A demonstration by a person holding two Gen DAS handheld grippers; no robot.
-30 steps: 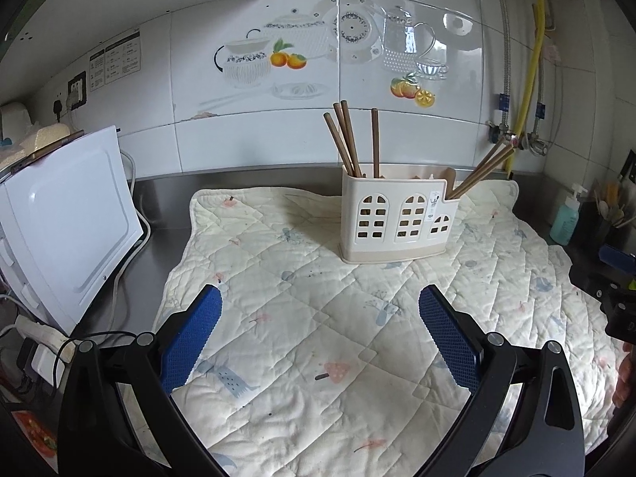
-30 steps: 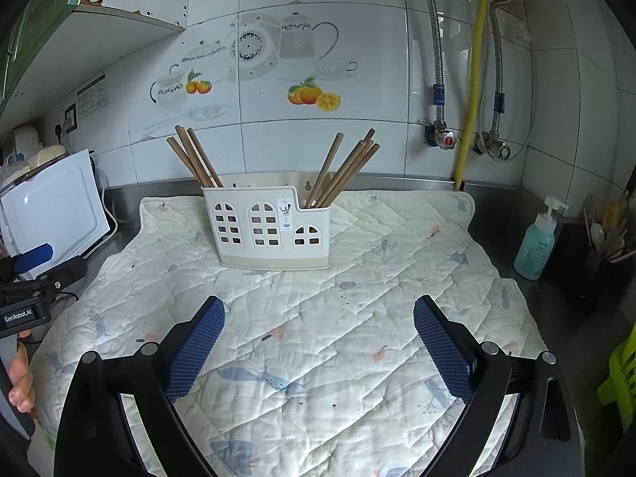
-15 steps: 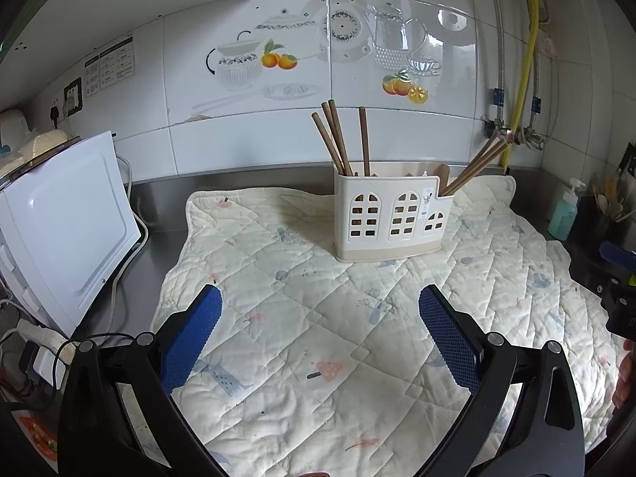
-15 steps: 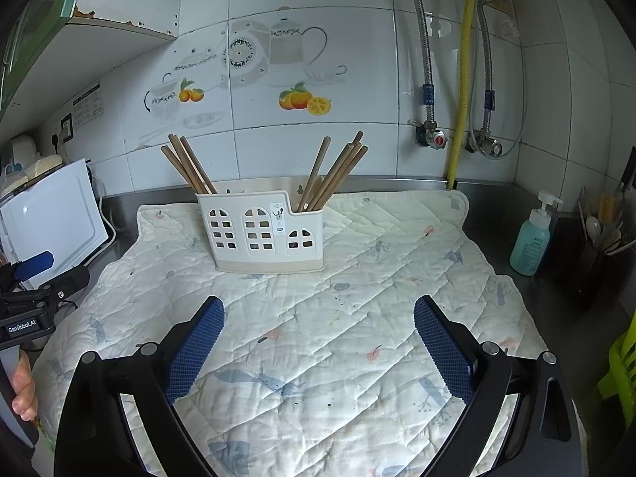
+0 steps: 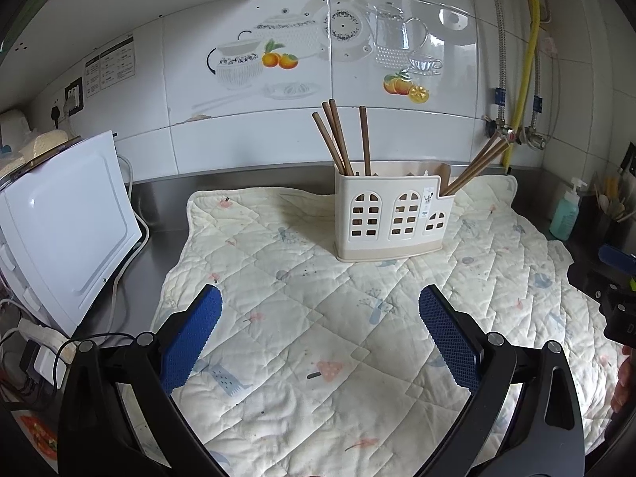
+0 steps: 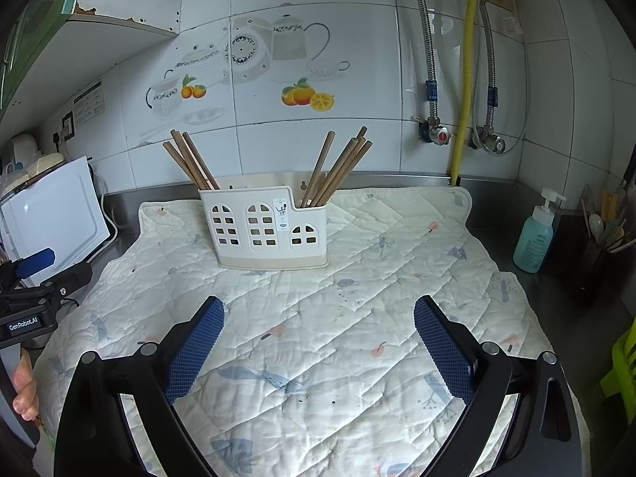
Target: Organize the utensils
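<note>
Left wrist view: the left gripper (image 5: 320, 306) hung over the quilted mat (image 5: 302, 342), fingers spread wide, nothing between them.
Right wrist view: the right gripper (image 6: 318, 314) sat the same way, fingers wide and empty, low over the mat's near half.
Holder: the white utensil holder (image 6: 264, 230) stood upright toward the back of the mat, well apart from both grippers.
Chopsticks, left end: a few wooden chopsticks (image 5: 342, 139) leaned in the holder's left compartment.
Chopsticks, right end: a larger bunch (image 6: 338, 167) fanned out of the low right compartment, tips to the right.
Middle compartment: looked bare of sticks from both views.
Loose utensils: none seen on the mat.
Step in hand: my read, either an approach to re-sort the sticks or the job near done; hard to say which.
Doing it well: come at one stick from above, near its free top end, fingers narrowed to straddle that stick only; lift along its lean so the light holder does not tip or slide.
Pose: both tools pointed at the wall, level, side by side; a hand (image 6: 24, 389) gripped the left tool's handle.
Counter: steel counter (image 5: 159, 234) under the mat; soap bottle (image 6: 534, 238) far right.
</note>
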